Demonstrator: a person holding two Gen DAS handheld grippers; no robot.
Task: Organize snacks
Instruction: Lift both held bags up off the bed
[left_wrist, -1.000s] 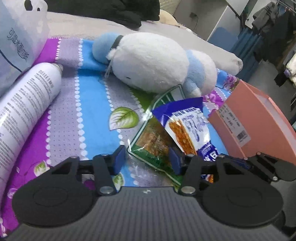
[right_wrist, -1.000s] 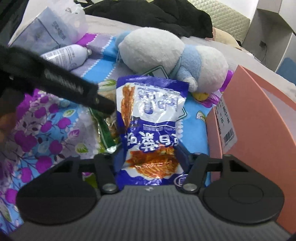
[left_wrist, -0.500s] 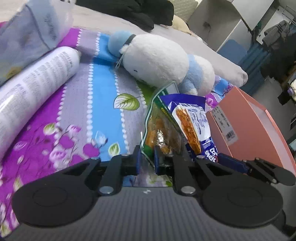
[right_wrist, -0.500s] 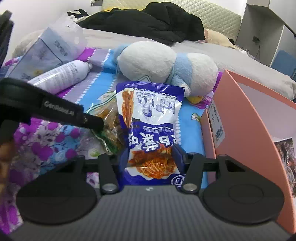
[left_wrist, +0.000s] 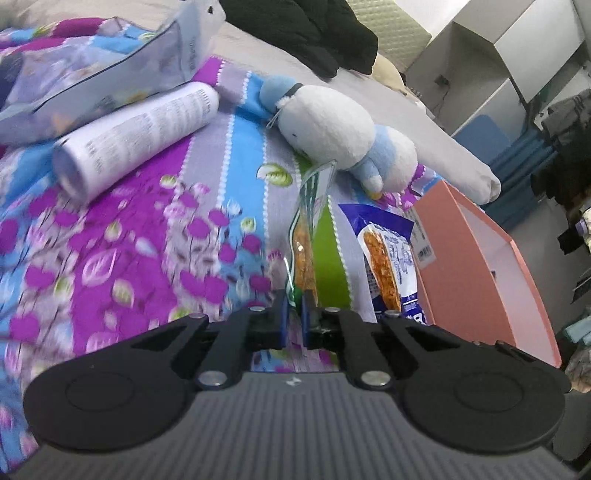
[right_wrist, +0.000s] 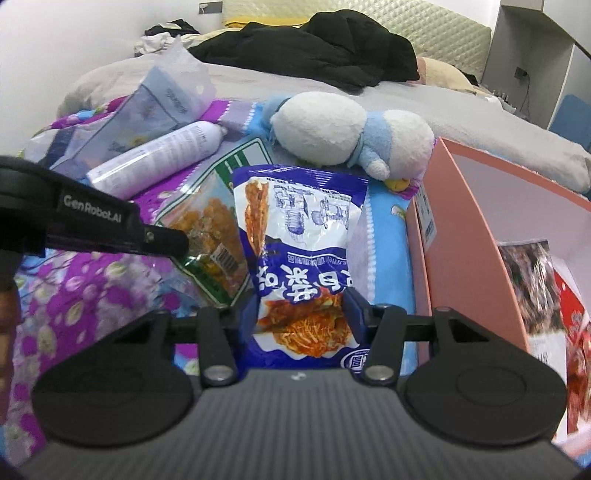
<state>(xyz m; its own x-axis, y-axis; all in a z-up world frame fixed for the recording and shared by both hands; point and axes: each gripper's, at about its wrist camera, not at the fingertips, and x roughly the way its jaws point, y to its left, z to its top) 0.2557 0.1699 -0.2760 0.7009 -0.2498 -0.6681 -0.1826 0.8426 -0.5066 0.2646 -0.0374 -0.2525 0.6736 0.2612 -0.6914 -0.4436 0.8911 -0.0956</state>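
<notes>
Left gripper (left_wrist: 293, 314), open a second ago, now pinches green snack bag (left_wrist: 304, 236) edge-on above bedspread (left_wrist: 110, 258). Right gripper (right_wrist: 301, 314) still clamps blue snack bag (right_wrist: 299, 236) beside pink box (right_wrist: 461, 236).

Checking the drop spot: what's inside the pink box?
In the right wrist view the pink box is open and already holds printed packets along its right side, one dark and one red. The box wall and the frame edge hide the rest, so no count.
</notes>
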